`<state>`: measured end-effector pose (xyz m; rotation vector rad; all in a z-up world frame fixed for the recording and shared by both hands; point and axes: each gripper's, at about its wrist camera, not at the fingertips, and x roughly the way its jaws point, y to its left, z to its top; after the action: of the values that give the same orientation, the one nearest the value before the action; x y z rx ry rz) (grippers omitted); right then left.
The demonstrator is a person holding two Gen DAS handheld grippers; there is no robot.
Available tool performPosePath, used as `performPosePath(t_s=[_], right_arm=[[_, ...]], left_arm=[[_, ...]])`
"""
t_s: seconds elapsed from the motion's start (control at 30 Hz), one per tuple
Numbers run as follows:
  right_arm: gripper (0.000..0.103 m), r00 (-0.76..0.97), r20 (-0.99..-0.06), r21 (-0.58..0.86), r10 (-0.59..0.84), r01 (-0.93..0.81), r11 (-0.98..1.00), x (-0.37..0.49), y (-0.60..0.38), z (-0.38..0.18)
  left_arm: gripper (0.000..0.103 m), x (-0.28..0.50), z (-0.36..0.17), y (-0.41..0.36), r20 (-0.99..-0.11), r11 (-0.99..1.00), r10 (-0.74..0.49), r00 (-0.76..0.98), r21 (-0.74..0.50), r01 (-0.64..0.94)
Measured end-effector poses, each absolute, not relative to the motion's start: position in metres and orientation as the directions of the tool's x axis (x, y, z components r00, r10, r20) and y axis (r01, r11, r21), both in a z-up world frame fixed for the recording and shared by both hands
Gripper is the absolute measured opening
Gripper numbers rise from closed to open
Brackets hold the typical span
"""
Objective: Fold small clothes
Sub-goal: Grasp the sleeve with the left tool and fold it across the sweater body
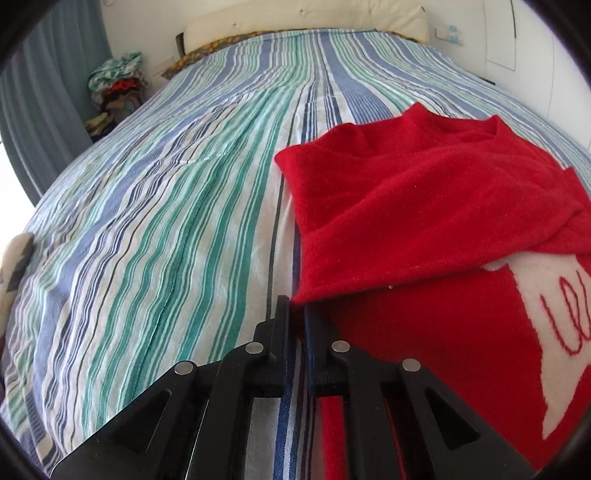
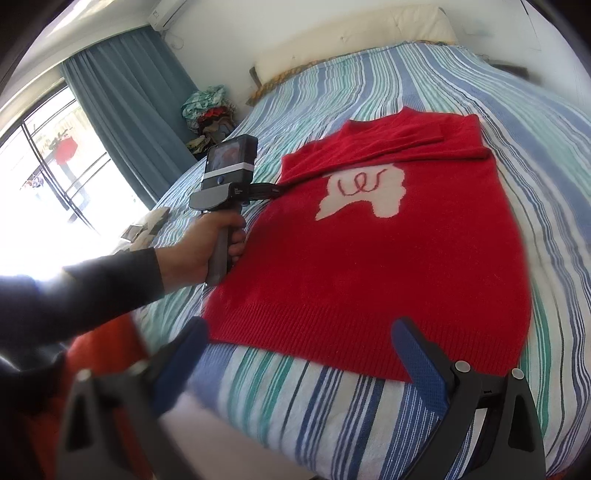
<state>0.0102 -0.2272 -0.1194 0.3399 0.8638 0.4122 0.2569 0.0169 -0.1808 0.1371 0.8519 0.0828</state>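
Left wrist view: left gripper [image 1: 295, 314] low over the striped bedspread [image 1: 155, 229], fingers nearly together with a narrow slit between, tips at the near-left edge of the folded sleeve of the red sweater [image 1: 424, 221]; cannot tell whether any cloth is pinched. Sweater lies flat on the bed's right half, sleeve folded across the chest, white patch [image 1: 554, 332] only partly seen, red looped stitching on it not readable as letters. Far left, a clothes pile [image 1: 114, 88] beside the curtain [image 1: 48, 92]; pillow [image 1: 306, 26] at the headboard. Right wrist view: whole sweater [image 2: 369, 251] visible, hem nearest, collar farthest, both sleeves folded across the top above the patch [image 2: 364, 194]. Right gripper [image 2: 301, 354] with blue-padded fingers [image 2: 417, 354] spread wide apart, just over the hem, holding nothing. Only here: left hand [image 2: 210, 247] gripping the handle of the left gripper [image 2: 275, 190], its tip touching the sweater's left shoulder edge; window [image 2: 55, 177], pile [image 2: 208, 110].
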Motion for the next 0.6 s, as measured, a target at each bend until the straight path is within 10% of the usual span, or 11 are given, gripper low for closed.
performPosePath(t_s=[0.17, 0.33, 0.6], right_arm=[[0.098, 0.554, -0.668, 0.467, 0.497, -0.208, 0.859, 0.018, -0.227, -0.126], [0.099, 0.553, -0.668, 0.443, 0.498, -0.242, 0.863, 0.017, -0.221, -0.126], [0.098, 0.539, -0.664, 0.471, 0.519, -0.238, 0.850, 0.017, -0.222, -0.128]], left_arm=[[0.012, 0.261, -0.179, 0.027, -0.768, 0.998, 0.056, 0.637, 0.070, -0.003], [0.077, 0.234, -0.159, 0.040, -0.778, 0.998, -0.051, 0.626, -0.015, 0.063], [0.083, 0.291, -0.108, 0.076, -0.727, 0.958, -0.247, 0.641, -0.282, 0.050]])
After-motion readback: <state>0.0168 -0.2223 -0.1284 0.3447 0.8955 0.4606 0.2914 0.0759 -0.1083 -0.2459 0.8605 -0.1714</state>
